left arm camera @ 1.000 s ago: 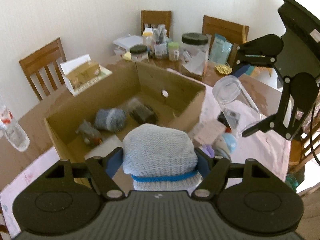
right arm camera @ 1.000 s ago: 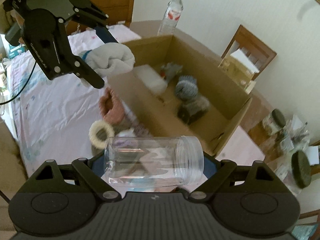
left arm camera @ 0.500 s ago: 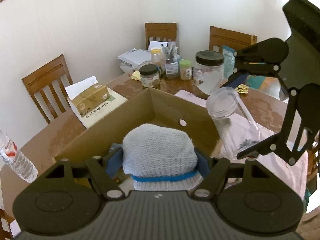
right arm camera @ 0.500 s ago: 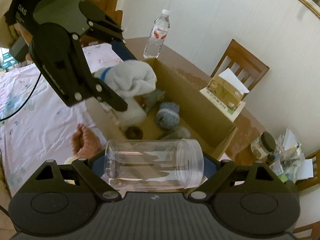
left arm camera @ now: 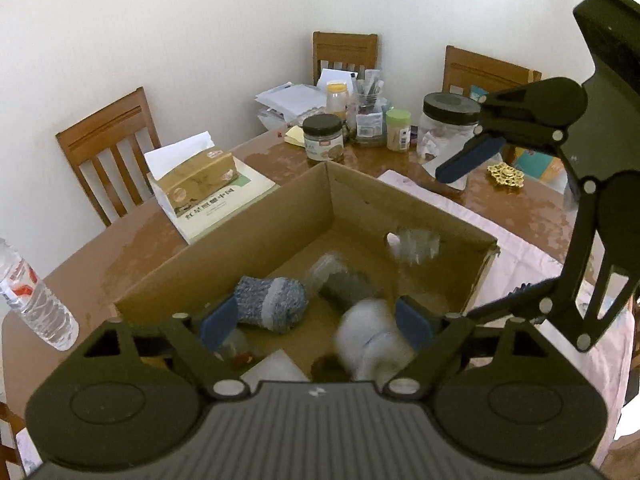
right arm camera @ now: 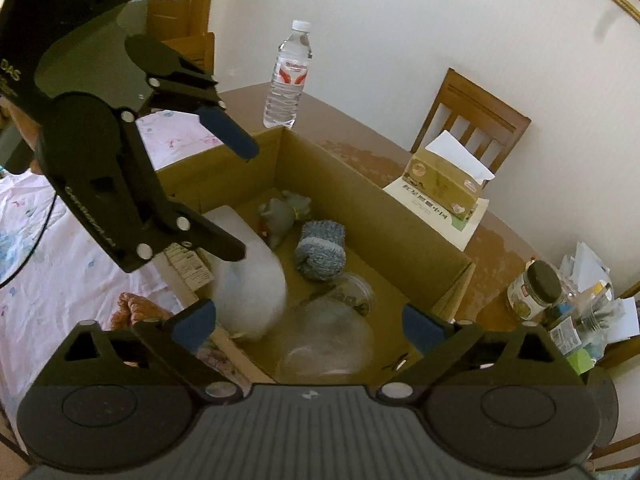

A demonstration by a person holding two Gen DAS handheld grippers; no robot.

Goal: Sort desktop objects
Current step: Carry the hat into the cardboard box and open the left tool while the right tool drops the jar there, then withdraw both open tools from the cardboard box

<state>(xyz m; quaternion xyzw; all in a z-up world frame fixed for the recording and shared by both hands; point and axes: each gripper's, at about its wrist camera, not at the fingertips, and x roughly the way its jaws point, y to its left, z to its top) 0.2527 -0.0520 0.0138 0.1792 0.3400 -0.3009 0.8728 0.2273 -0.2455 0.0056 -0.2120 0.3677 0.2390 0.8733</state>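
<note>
Left wrist view: the pale knitted hat (left arm camera: 370,336), clamped half a second ago, now drops blurred into the cardboard box (left arm camera: 256,240), free of the left gripper (left arm camera: 316,322), whose jaws have just been opening. The right gripper (right arm camera: 310,322) has likewise spread wide, empty; its clear plastic jar (right arm camera: 328,340) tumbles inside the box beside a grey ribbed sock roll (right arm camera: 322,250). Both grippers tilt downward over the box.

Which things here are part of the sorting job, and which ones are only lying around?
Part of the job:
- cardboard box
- white knitted bundle, blurred
- clear jar, blurred
- grey-blue sock roll
- left gripper, right gripper, both just opened

Lying around:
- water bottle
- tissue box
- dark-lidded jars
- chairs
</note>
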